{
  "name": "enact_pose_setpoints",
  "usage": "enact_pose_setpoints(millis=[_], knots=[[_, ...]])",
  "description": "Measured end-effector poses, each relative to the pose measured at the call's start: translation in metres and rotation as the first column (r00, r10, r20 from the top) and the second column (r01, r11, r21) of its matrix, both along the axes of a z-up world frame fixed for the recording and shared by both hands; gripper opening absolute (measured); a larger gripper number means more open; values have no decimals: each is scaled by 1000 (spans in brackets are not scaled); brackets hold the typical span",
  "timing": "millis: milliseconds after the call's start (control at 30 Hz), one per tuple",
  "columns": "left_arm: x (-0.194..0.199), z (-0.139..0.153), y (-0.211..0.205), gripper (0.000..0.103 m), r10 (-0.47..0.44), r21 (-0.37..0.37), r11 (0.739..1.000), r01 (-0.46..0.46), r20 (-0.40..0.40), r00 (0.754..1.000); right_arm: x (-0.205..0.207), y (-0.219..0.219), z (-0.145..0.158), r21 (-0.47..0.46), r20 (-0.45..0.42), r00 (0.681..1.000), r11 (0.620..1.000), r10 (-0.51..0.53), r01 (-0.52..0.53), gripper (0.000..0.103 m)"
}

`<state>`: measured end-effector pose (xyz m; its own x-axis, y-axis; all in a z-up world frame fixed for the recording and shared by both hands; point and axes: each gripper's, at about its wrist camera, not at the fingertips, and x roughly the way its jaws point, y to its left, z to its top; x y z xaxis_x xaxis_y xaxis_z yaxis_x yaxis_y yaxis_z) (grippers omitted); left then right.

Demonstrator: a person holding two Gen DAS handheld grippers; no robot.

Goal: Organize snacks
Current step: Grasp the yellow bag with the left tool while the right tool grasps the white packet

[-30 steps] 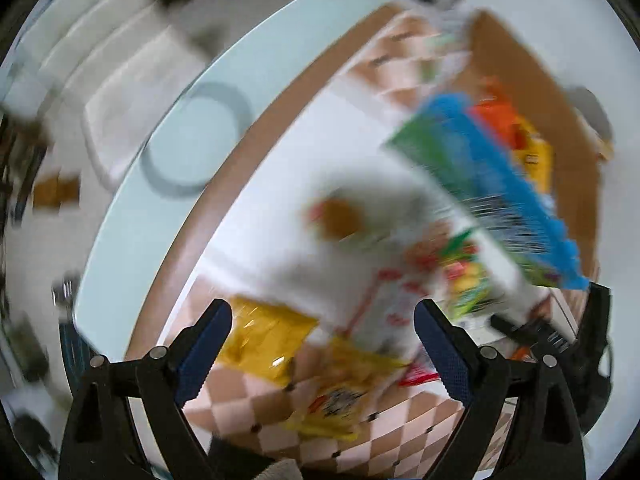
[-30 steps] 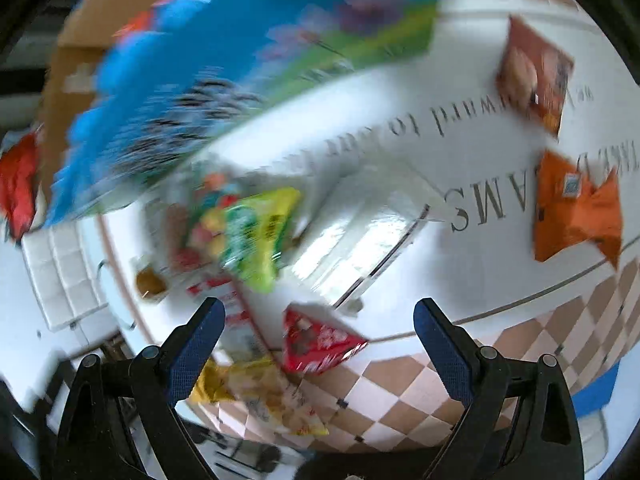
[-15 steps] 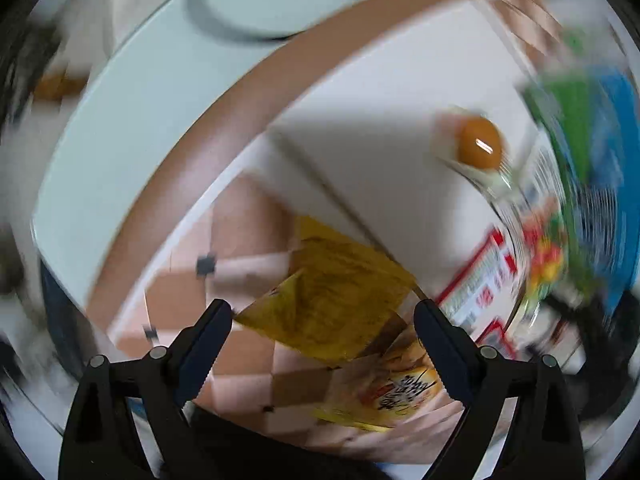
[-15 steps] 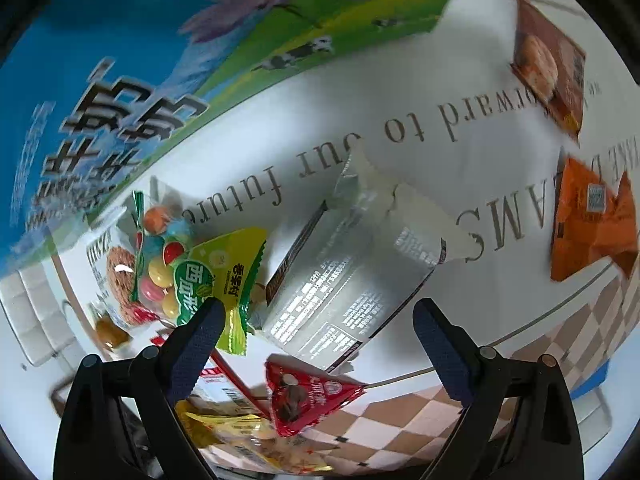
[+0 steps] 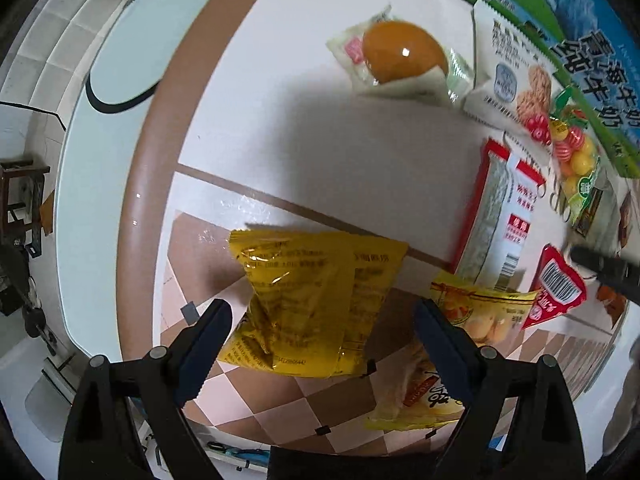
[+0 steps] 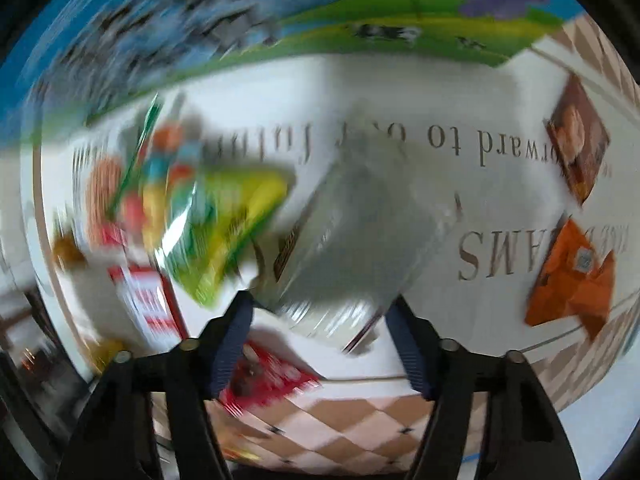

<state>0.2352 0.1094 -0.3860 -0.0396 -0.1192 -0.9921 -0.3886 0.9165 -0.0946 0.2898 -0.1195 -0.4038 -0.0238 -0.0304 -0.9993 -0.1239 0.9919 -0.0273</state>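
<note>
My left gripper [image 5: 322, 330] is open, its fingers on either side of a yellow snack packet [image 5: 312, 300] lying on the checkered part of the tablecloth. My right gripper [image 6: 320, 340] is open, its fingers flanking the near end of a silver foil packet [image 6: 360, 240]; the view is blurred. A green candy bag [image 6: 224, 224] lies to its left, a red triangular packet [image 6: 272, 376] just below. A blue-green milk carton box [image 6: 280, 12] stands behind.
The left wrist view shows a packaged egg [image 5: 400, 56], a white biscuit packet [image 5: 512, 80], a red-white packet [image 5: 500, 216] and another yellow packet [image 5: 460, 340]. Orange [image 6: 572, 276] and brown [image 6: 580, 140] packets lie at right. The table edge [image 5: 152, 160] curves at left.
My left gripper has dropped and come in over the yellow packet. My right gripper has moved in onto the silver packet and its fingers have narrowed.
</note>
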Motion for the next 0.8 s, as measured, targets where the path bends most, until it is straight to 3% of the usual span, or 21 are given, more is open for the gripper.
enact_pose_setpoints(millis=[67, 200, 300, 433, 533, 667, 767, 800], knots=[[0, -5, 1, 93, -5, -2, 1000, 5, -4, 1000, -17, -4, -8, -45, -29, 998, 997, 57, -58, 50], [0, -9, -2, 93, -20, 1, 1000, 20, -2, 1000, -37, -20, -20, -39, -86, 994, 997, 63, -66, 48], [-2, -7, -4, 93, -30, -1, 1000, 30, 3, 1000, -41, -35, -12, 56, -89, 996, 998, -11, 16, 53], [9, -6, -12, 93, -60, 9, 998, 60, 0, 998, -34, -44, 5, 129, -23, 994, 986, -106, 108, 84], [22, -8, -23, 93, -91, 27, 995, 91, -12, 996, -2, -48, 1, 107, -26, 984, 978, -176, 178, 84], [26, -19, -26, 93, -108, 20, 994, 108, -20, 994, 9, -54, -16, 103, -81, 957, 953, -278, 285, 85], [28, -22, -25, 92, -110, 17, 994, 110, -19, 994, 9, -44, -11, 57, -31, 966, 965, -255, 257, 75], [28, -23, -25, 92, -112, 17, 994, 113, -18, 994, 9, -37, -8, 33, -17, 974, 974, -224, 225, 67]])
